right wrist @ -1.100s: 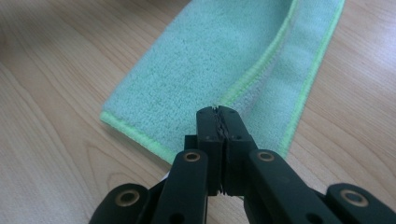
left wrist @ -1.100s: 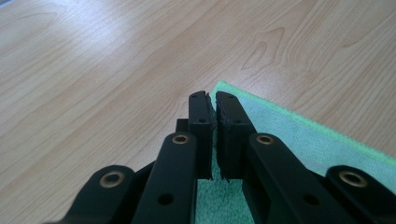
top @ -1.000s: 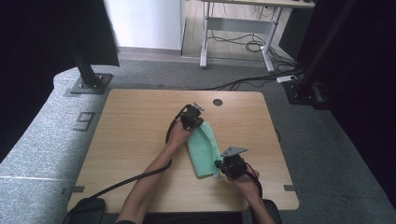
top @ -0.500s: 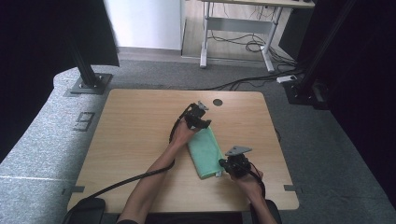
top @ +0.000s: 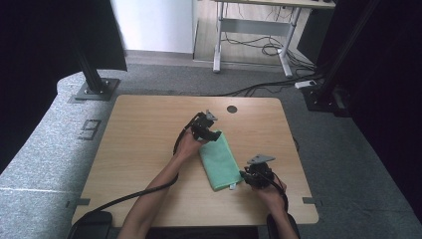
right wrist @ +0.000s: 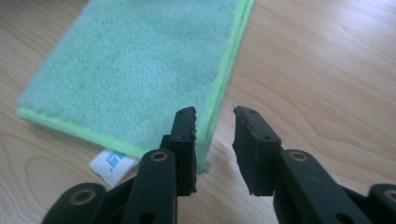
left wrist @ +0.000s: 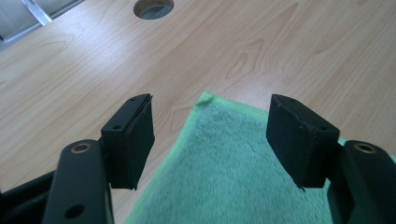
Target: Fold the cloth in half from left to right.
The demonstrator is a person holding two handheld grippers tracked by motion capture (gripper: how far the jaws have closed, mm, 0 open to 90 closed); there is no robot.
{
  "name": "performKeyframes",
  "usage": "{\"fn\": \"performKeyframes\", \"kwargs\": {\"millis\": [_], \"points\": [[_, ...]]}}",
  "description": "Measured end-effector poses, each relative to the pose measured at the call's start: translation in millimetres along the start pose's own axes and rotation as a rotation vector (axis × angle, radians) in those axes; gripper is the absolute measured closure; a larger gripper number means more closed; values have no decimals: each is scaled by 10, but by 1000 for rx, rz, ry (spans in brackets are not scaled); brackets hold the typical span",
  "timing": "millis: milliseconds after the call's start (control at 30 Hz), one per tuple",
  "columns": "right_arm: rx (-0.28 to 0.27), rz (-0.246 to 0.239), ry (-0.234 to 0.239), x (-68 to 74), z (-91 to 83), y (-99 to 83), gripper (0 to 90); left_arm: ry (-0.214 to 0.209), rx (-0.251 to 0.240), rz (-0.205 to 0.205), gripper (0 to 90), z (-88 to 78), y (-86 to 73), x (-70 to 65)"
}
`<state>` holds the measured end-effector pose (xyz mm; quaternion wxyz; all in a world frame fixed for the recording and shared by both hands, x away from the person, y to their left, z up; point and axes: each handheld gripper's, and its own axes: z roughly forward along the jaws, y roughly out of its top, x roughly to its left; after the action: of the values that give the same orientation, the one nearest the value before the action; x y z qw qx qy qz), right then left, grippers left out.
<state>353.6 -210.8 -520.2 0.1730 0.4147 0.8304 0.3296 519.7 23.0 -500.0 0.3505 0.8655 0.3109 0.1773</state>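
Folded green cloth (top: 220,159) lies flat on the wooden table (top: 139,139), right of centre, long axis running away from the person. White label (right wrist: 111,164) sticks out from under its near edge.

Left gripper (top: 208,130) sits at the cloth's far corner; its jaws have just been opening and stand wide apart over that corner, pads clear of the fabric. Right gripper (top: 254,175) is at the near right corner; its jaws have just been opening, a narrow gap between them, nothing clamped, the cloth's edge just beside the left pad.
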Motion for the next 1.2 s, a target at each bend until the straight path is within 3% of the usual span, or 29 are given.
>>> {"fn": "performKeyframes", "kwargs": {"millis": [133, 300, 333, 500, 700, 733, 867, 1000, 1200], "points": [[-12, -17, 7, 29, 78, 34, 583, -6, 16, 20, 276, -88, -119, -31], [23, -47, -18, -3, 168, -2, 525, 18, 33, 32, 253, -125, -199, -8], [31, -40, -14, -53, 198, -37, 486, 24, 37, 16, 251, -144, -244, 47], [22, -9, 11, -119, 201, -67, 463, 45, 39, -25, 246, -168, -318, 170], [34, -32, 17, -16, 190, -63, 464, 89, 51, -77, 242, -166, -413, 364], [35, -39, 23, 12, 190, -62, 464, 101, 52, -102, 242, -153, -447, 433], [35, -53, 46, 75, 201, -51, 455, 114, 71, -117, 242, -99, -494, 496], [31, -50, 55, 89, 211, -50, 448, 115, 90, -121, 242, -43, -535, 506], [27, -25, 70, 52, 219, -65, 420, 103, 95, -87, 242, -52, -601, 396]]}}
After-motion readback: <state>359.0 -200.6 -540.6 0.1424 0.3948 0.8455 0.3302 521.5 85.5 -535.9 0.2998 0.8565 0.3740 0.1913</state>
